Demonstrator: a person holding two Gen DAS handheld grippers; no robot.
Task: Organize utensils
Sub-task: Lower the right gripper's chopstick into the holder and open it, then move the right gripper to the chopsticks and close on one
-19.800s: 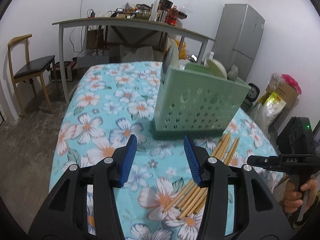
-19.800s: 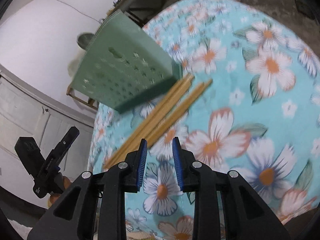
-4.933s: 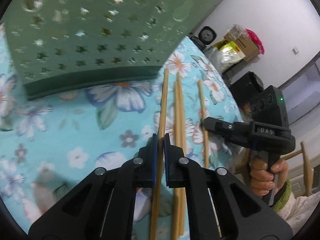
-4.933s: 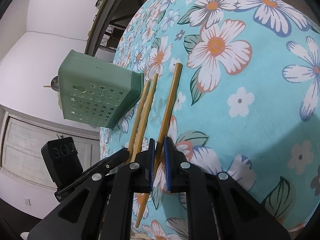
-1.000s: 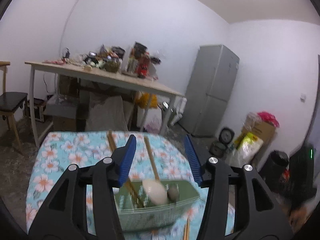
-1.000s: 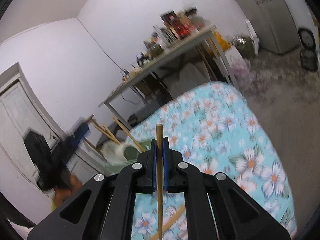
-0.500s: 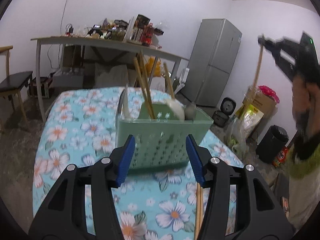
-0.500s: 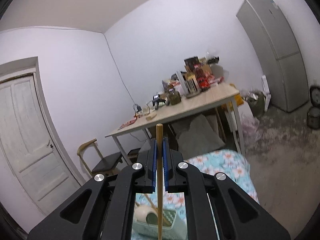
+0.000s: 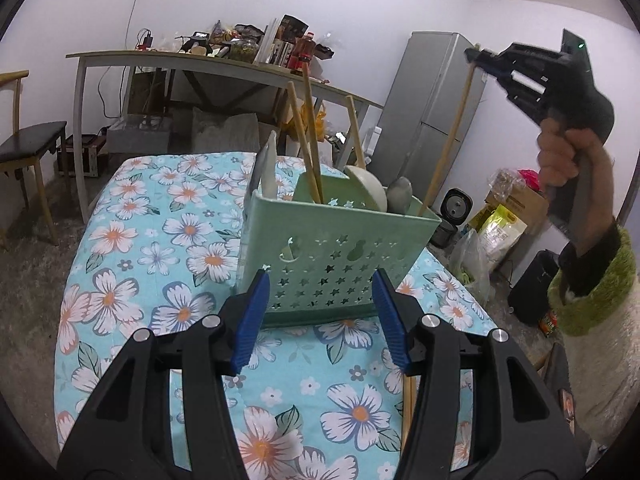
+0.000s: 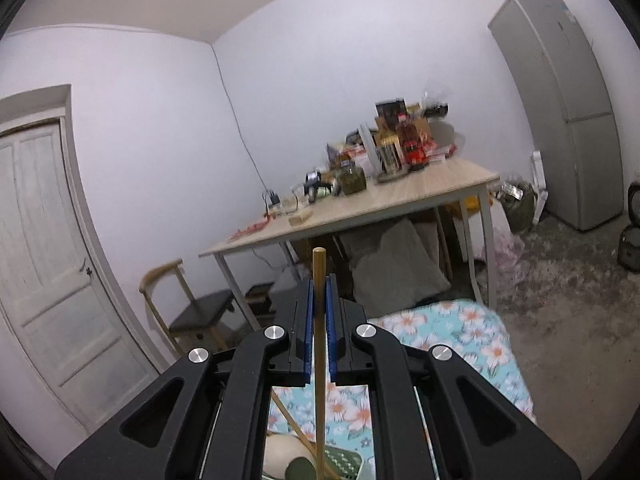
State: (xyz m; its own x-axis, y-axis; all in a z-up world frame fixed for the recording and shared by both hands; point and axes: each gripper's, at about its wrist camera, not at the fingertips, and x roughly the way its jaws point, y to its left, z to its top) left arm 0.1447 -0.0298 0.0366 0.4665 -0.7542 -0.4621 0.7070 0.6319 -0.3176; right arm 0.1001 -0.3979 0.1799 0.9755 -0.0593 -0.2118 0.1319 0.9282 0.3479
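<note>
Left wrist view: left gripper (image 9: 320,316) spread wide, empty, facing green utensil basket (image 9: 340,248) on floral tablecloth (image 9: 132,240). Right gripper (image 10: 317,330) clamps a chopstick (image 10: 319,360) upright, lower end inside the basket.

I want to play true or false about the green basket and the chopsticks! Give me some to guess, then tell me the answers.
1. The right claw is pinching a chopstick. True.
2. The left claw is squeezing a spoon. False: it is open and holds nothing.
3. Chopsticks already stand in the green basket. True.
4. The basket is lying tipped over on the flowery tablecloth. False: it stands upright.
5. The fridge is bright red. False: it is grey.
</note>
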